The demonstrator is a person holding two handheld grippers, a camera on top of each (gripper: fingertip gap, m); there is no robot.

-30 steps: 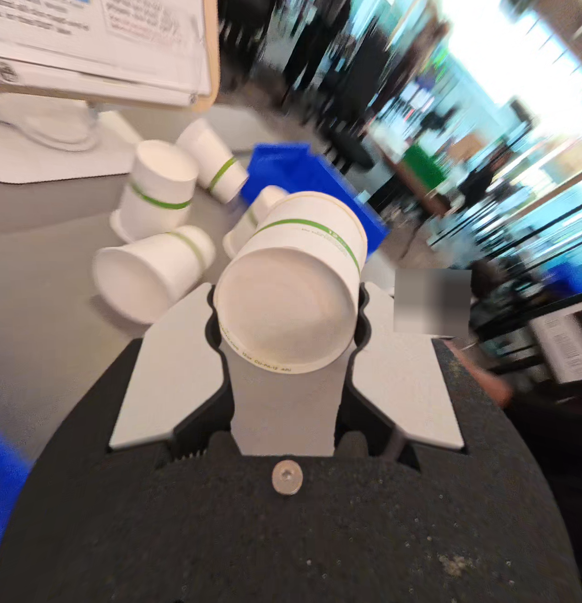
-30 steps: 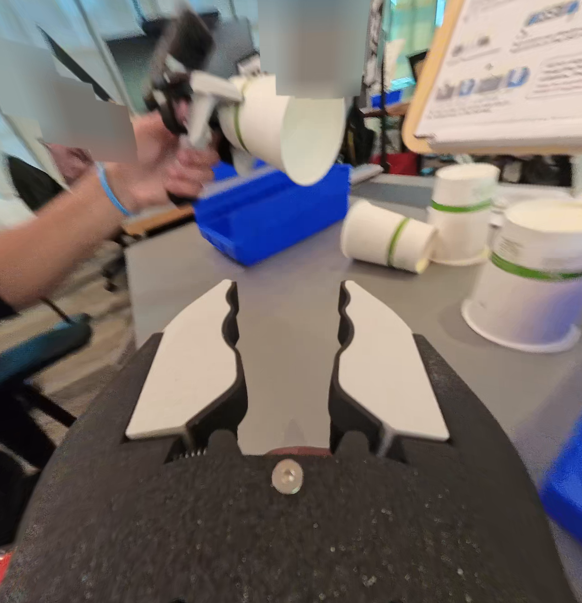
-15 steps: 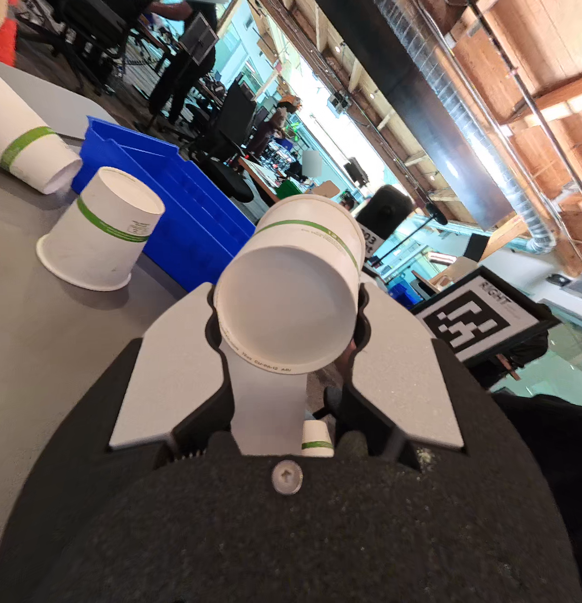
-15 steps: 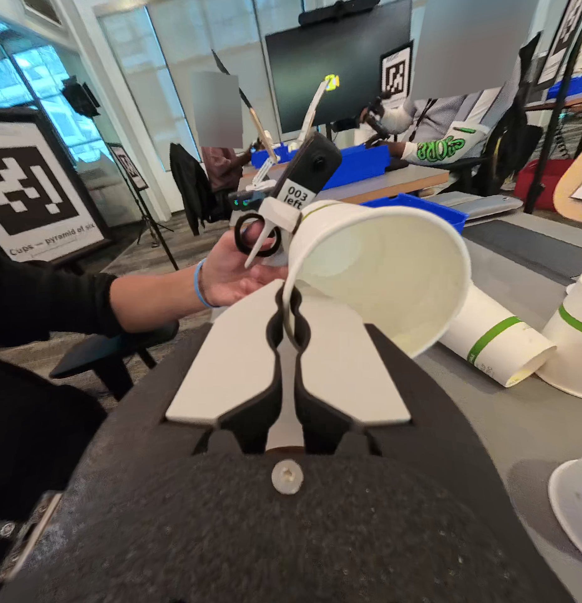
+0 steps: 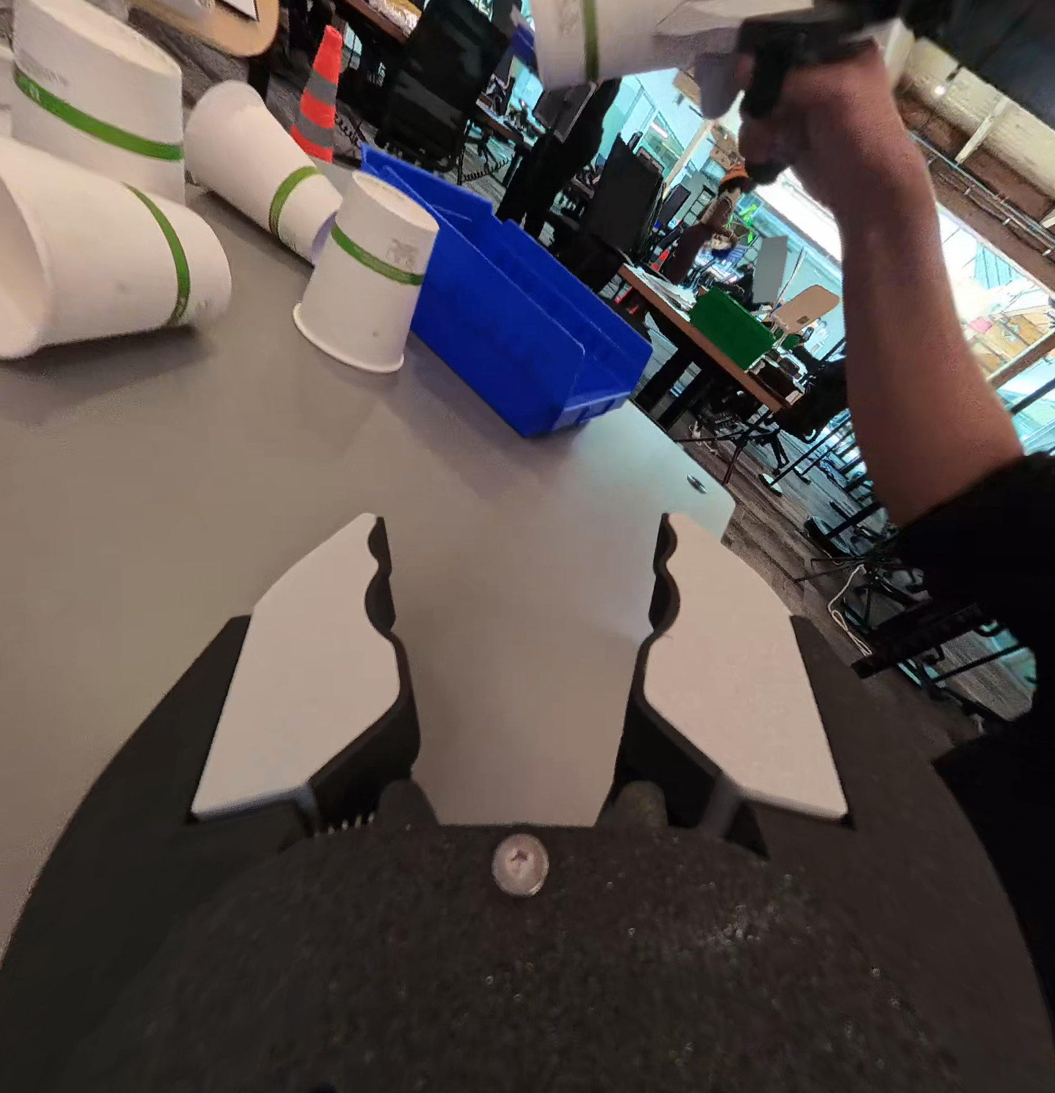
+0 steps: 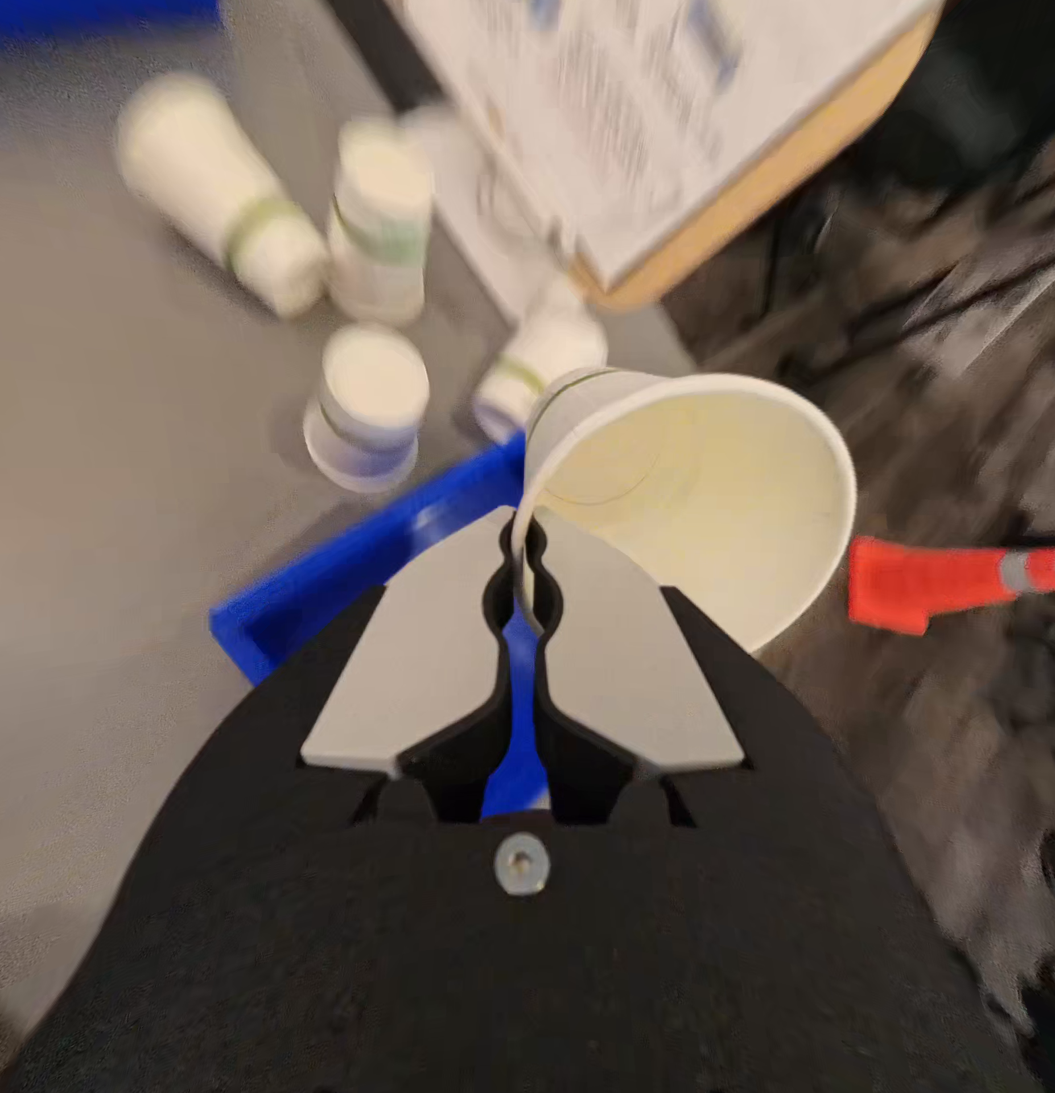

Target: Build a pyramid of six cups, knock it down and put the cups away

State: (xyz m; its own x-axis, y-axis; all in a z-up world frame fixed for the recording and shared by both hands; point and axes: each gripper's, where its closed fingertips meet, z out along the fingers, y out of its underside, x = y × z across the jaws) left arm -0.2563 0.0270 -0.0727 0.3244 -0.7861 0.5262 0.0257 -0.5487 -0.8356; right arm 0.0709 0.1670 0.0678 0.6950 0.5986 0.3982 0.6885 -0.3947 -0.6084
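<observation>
My left gripper is open and empty, low over the grey table. My right gripper is shut on the rim of a white paper cup with a green band, held mouth towards the camera above a blue bin. That cup also shows at the top of the left wrist view, held up by a hand. On the table one cup stands upside down, two lie on their sides, and another stands behind.
A blue bin sits at the table's far edge beside the cups. A sign board stands behind the cups. An orange traffic cone stands on the floor beyond. The table's corner is ahead of the left gripper.
The left gripper let go of the cup and opened; the right gripper shut on its rim and carried it over a blue bin. The left gripper dropped low over the table.
</observation>
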